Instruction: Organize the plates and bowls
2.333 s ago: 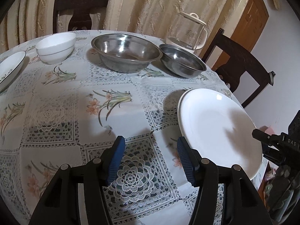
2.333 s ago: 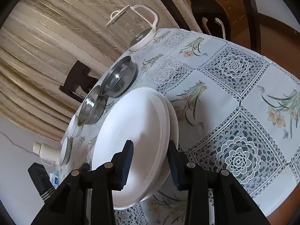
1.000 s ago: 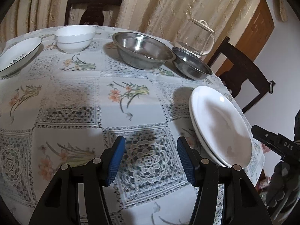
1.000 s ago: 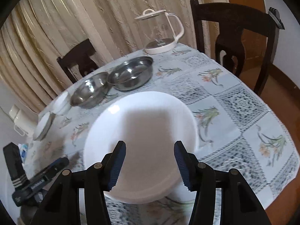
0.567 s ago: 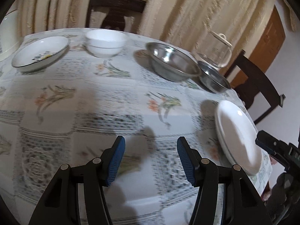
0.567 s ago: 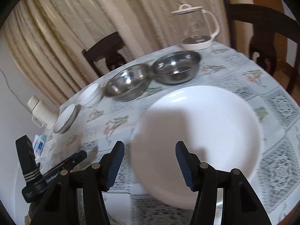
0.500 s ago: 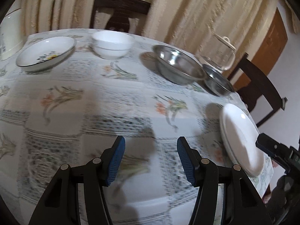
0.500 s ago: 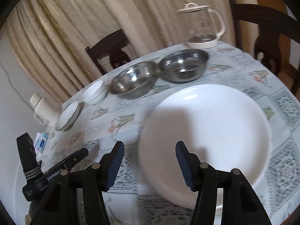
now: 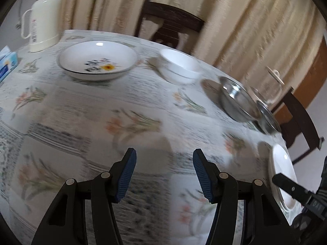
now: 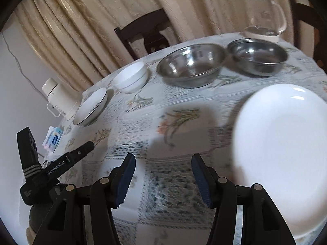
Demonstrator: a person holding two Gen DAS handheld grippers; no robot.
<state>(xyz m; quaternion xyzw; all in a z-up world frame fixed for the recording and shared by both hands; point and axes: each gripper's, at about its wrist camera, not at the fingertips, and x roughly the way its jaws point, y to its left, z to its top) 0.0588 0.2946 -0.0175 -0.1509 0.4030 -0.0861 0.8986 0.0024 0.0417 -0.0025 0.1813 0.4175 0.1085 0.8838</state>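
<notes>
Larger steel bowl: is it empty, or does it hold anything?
Empty. The right wrist view looks into the larger steel bowl and shows bare metal with reflections; the smaller steel bowl beside it looks empty too.

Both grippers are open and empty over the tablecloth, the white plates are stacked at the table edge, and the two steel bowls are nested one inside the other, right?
Not quite. The right wrist view shows the larger steel bowl and the smaller steel bowl side by side, not nested. The rest holds: left gripper and right gripper open and empty, white plates at the edge.
</notes>
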